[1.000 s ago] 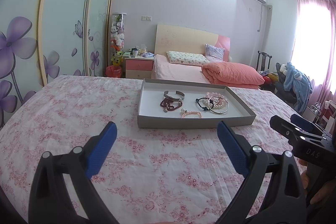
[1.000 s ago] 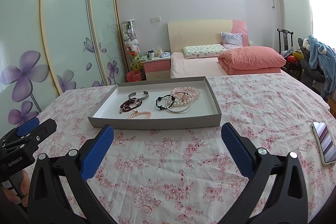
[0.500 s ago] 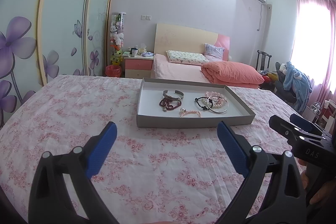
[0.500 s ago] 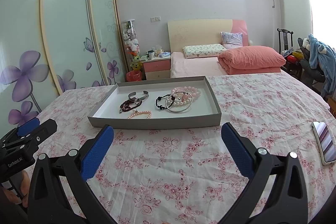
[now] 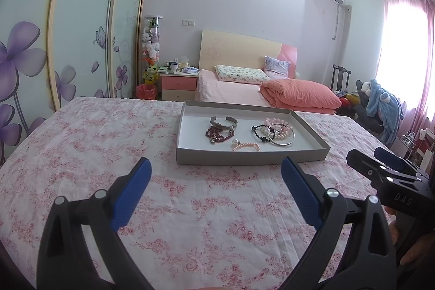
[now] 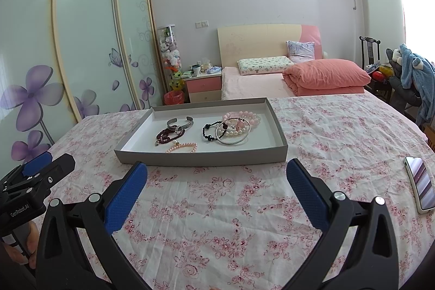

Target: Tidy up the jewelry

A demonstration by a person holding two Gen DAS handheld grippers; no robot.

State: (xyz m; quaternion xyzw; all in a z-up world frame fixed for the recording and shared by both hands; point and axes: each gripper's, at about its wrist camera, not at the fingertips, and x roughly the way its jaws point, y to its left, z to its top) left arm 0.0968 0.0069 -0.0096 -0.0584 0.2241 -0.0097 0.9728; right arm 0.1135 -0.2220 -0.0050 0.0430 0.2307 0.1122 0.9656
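Observation:
A shallow grey tray [image 5: 244,160] [image 6: 201,158] sits on the floral-clothed table. It holds several bracelets: a silver cuff [image 5: 223,122] [image 6: 180,122], a dark red bead strand [image 5: 217,134] [image 6: 166,136], a pink pearl strand [image 5: 246,146] [image 6: 182,146], a black bead bracelet [image 5: 258,133] [image 6: 210,130], a silver bangle [image 5: 282,139] [image 6: 232,136] and pink beads [image 5: 277,124] [image 6: 240,116]. My left gripper [image 5: 216,170] is open and empty, short of the tray. My right gripper [image 6: 217,173] is open and empty, just before the tray's near wall.
A phone [image 6: 420,185] lies on the cloth at the right. Beyond the table stand a bed [image 5: 244,91], a nightstand [image 5: 179,84] and a chair with clothes [image 5: 380,105]. Sliding wardrobe doors [image 6: 81,45] line the left.
The left gripper has drifted slightly, so the tray sits a little further left in its view. The right view is unchanged. Both stay open.

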